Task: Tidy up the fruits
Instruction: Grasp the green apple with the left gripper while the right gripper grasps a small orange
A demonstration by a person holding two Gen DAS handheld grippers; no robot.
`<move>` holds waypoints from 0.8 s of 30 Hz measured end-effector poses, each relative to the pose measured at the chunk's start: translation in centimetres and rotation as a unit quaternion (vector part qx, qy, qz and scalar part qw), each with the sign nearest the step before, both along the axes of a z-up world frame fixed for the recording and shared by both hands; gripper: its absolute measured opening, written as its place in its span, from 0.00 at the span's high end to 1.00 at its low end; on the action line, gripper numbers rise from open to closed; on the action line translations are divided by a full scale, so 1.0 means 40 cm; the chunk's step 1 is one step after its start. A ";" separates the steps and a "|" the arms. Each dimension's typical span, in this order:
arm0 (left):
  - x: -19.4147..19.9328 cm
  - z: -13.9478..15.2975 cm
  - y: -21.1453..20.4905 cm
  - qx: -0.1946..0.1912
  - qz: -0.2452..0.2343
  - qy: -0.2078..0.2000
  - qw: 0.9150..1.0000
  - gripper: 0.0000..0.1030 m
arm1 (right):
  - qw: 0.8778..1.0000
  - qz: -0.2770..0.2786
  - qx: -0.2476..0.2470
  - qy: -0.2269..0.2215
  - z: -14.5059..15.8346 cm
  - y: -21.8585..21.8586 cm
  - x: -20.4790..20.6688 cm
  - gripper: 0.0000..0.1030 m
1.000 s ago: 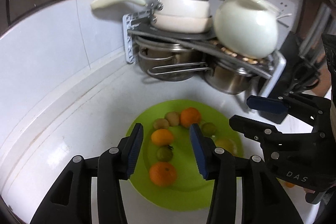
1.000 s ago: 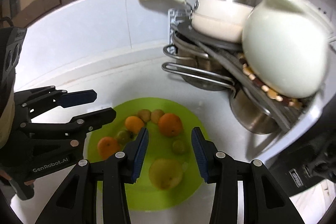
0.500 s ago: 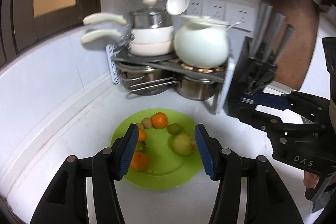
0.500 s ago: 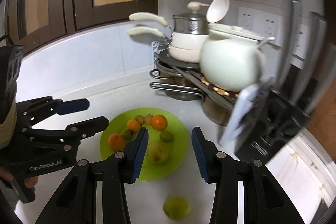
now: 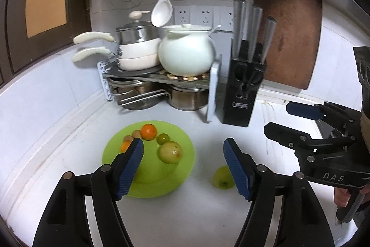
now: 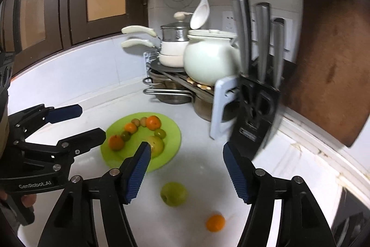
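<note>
A green plate (image 5: 182, 168) (image 6: 171, 131) on the white counter holds several fruits: oranges (image 5: 148, 131) (image 6: 153, 122), small green fruits (image 5: 163, 138) and a large yellow-green apple (image 5: 170, 152) (image 6: 156, 144). A green apple (image 6: 174, 193) (image 5: 220, 178) lies on the counter right of the plate. A small orange (image 6: 215, 222) lies nearer still. My left gripper (image 5: 182, 166) is open and empty above the plate's right edge. My right gripper (image 6: 186, 171) is open and empty above the loose apple. Each gripper shows in the other's view (image 6: 69, 124) (image 5: 286, 118).
A pot rack (image 5: 161, 78) with pans and a white pot (image 5: 186, 54) stands in the back corner. A black knife block (image 5: 245, 85) and a brown cutting board (image 5: 289, 34) stand to its right. A white ladle (image 5: 161, 8) hangs above.
Both grippers have pulled back and up from the plate and opened wider. The loose green apple and small orange on the counter have come into view.
</note>
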State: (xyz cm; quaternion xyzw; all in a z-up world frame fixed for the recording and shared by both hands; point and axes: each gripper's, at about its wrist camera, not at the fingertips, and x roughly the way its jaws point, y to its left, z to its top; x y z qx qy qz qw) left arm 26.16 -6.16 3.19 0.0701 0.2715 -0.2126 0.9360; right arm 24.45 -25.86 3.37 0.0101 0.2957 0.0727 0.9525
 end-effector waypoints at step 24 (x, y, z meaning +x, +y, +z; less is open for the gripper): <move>-0.008 -0.165 -0.128 0.035 -0.084 0.036 0.995 0.20 | 0.993 -0.039 0.026 0.111 -0.208 -0.083 -0.057 0.36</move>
